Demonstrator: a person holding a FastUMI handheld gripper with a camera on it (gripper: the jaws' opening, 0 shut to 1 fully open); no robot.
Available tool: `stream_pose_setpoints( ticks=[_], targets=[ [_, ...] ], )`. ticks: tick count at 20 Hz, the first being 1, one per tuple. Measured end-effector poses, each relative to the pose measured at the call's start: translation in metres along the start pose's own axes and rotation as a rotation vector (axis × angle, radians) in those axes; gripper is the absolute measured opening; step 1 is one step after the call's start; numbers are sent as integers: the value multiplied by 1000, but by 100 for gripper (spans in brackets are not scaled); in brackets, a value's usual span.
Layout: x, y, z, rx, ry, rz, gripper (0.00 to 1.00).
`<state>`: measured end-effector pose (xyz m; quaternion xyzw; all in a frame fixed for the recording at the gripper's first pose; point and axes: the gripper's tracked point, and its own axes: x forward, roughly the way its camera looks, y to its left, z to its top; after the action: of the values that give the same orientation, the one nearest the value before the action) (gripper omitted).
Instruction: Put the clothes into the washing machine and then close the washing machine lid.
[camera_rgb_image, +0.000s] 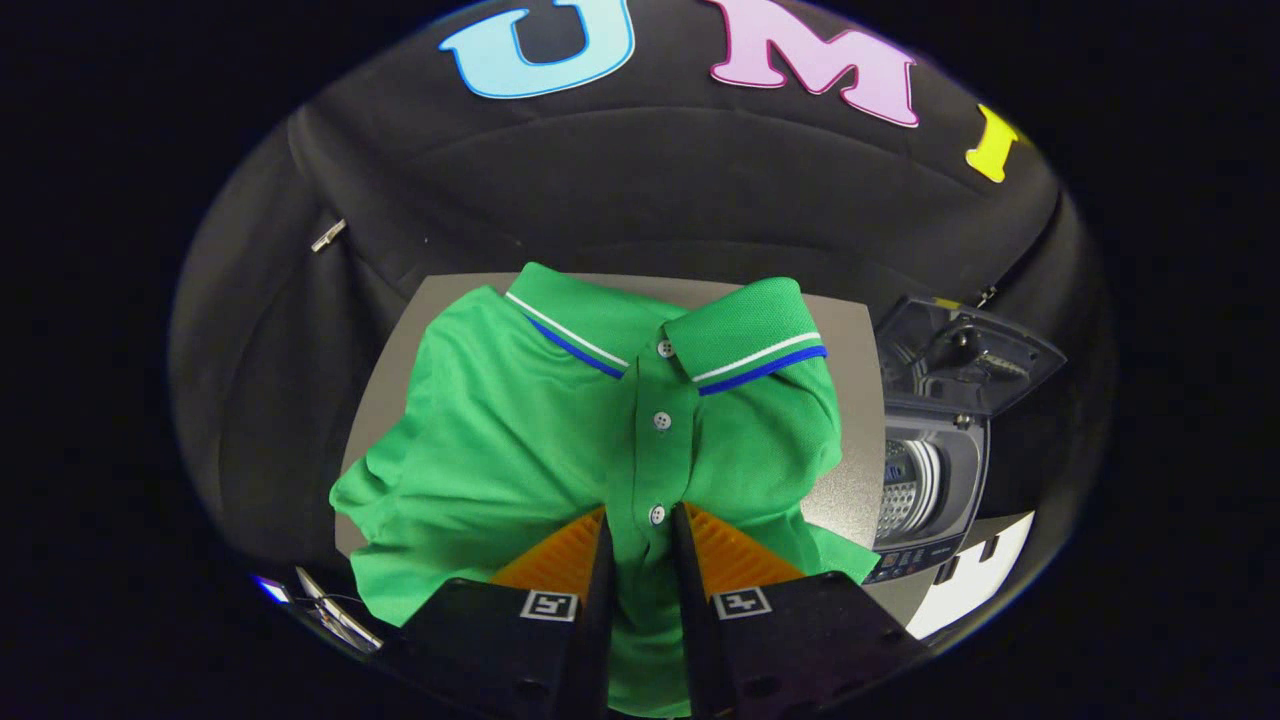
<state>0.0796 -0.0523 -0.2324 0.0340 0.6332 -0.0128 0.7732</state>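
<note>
gripper (640, 525) pinched narrowly on green knit polo shirt (520, 430) placket, grey table (850, 400) beneath, open-lidded grey washing machine (935, 470) just beside.

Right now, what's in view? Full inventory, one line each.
polo shirt: 1, green with white and blue collar stripes, lying on the table, button placket between the claw's fingers.
table: 1, grey, under the shirt.
washing machine: 1, grey, beside the table to the right of the shirt, drum visible.
washing machine lid: 1, dark grey, raised open.
claw: 1, fingers nearly together, pinching the shirt's placket.
</note>
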Motion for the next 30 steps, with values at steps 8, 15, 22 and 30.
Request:
stream_pose_setpoints(
  ticks=[8, 15, 22, 30],
  targets=[
    [-24, 4, 19, 62, -41, 76, 5],
    [-84, 37, 53, 21, -182, 186, 5],
    [-124, 64, 69, -21, -246, 230, 5],
    [-132, 21, 74, 11, -253, 188, 5]
  ],
)
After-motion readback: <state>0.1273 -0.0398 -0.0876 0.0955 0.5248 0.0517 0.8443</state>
